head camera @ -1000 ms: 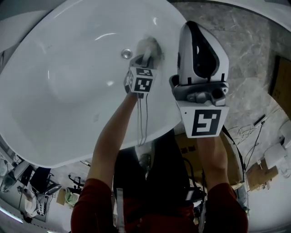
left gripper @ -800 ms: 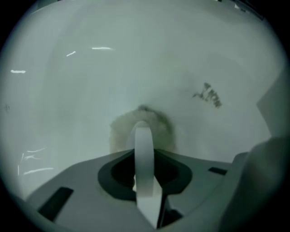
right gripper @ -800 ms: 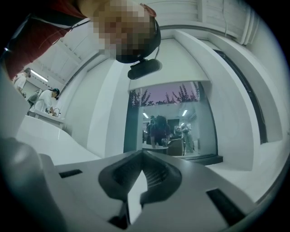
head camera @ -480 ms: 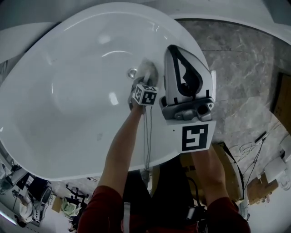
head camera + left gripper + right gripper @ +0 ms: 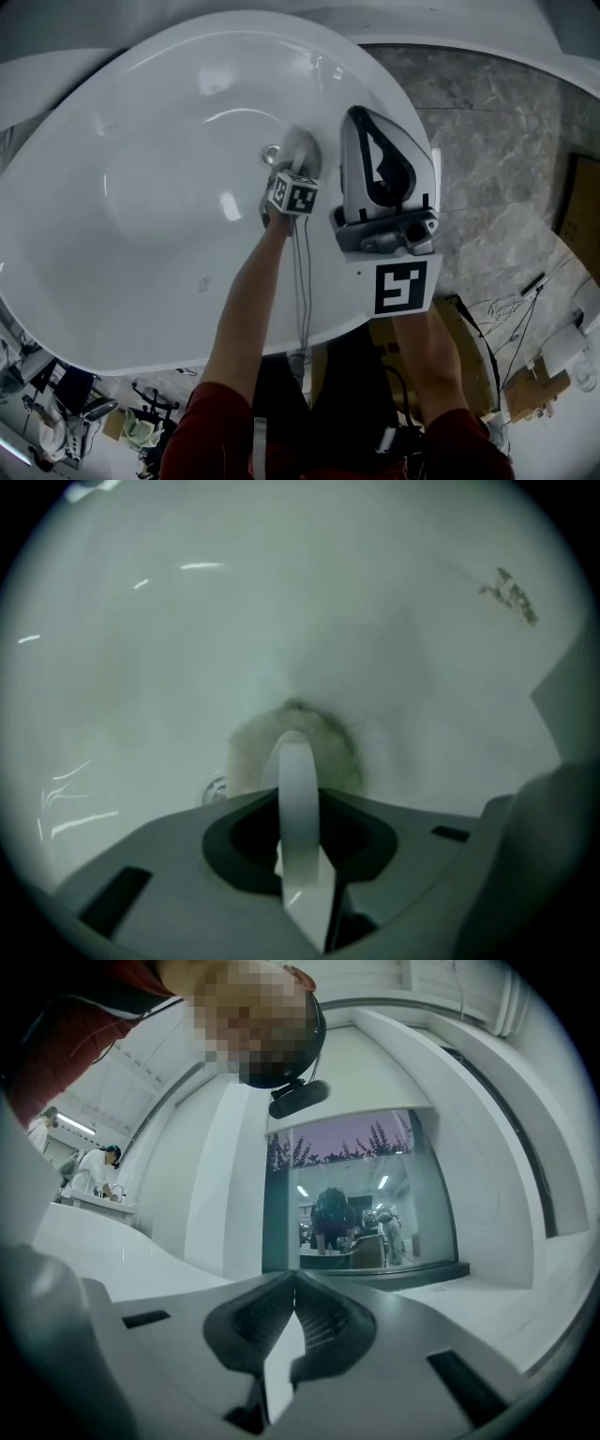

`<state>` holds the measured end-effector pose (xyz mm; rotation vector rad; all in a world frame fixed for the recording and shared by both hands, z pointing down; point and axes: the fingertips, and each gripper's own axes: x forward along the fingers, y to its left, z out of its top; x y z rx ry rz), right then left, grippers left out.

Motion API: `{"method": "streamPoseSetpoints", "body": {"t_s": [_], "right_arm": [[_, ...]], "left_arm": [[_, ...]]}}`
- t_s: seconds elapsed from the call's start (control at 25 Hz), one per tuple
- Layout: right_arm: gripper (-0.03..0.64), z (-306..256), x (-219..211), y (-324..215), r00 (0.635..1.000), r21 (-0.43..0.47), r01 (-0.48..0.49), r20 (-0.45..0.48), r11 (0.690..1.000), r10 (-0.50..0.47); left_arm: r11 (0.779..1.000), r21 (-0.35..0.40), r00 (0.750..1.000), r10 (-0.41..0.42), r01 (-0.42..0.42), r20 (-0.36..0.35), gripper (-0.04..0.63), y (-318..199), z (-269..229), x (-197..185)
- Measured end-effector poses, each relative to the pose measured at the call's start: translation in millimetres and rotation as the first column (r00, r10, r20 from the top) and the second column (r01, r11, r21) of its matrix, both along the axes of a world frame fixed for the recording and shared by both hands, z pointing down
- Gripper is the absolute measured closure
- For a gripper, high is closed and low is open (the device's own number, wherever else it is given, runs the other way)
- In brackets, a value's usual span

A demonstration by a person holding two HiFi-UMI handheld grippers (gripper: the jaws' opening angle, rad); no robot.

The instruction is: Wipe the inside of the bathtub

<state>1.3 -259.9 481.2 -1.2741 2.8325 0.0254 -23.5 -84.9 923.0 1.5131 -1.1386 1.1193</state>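
The white bathtub fills the head view. A grey-white cloth lies pressed on the tub's inner wall just right of the metal drain. My left gripper reaches deep into the tub and is shut on that cloth, with the drain close to its left. My right gripper is held above the tub's near rim, pointing up. In the right gripper view its jaws are shut with nothing between them, aimed at the ceiling and the person's head.
A marble floor lies right of the tub, with boxes and cables at the lower right. A cable hangs from the left gripper over the tub's rim. A glass window shows people behind it.
The left gripper and cloth have stayed beside the drain, shifting only slightly. The right gripper has moved a little left in the head view. Both stay shut.
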Motion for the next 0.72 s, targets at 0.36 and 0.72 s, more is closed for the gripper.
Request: {"method": "streamPoseSetpoints", "body": {"t_s": [0.36,0.72], "right_arm": [[0.604,-57.4,9.0,15.3,0.999,0.048,-0.041,0.008,0.998,0.04],[0.604,-149.9,33.3,30.8,0.998,0.128,-0.061,0.022,0.99,0.058]], "left_arm": [[0.984,0.128,0.985,-0.106,0.123,-0.134,0.502,-7.0,-104.6,0.4],[0.908,0.388,0.979,-0.09,0.156,-0.181,0.502,-58.8,-267.2,8.3]]}}
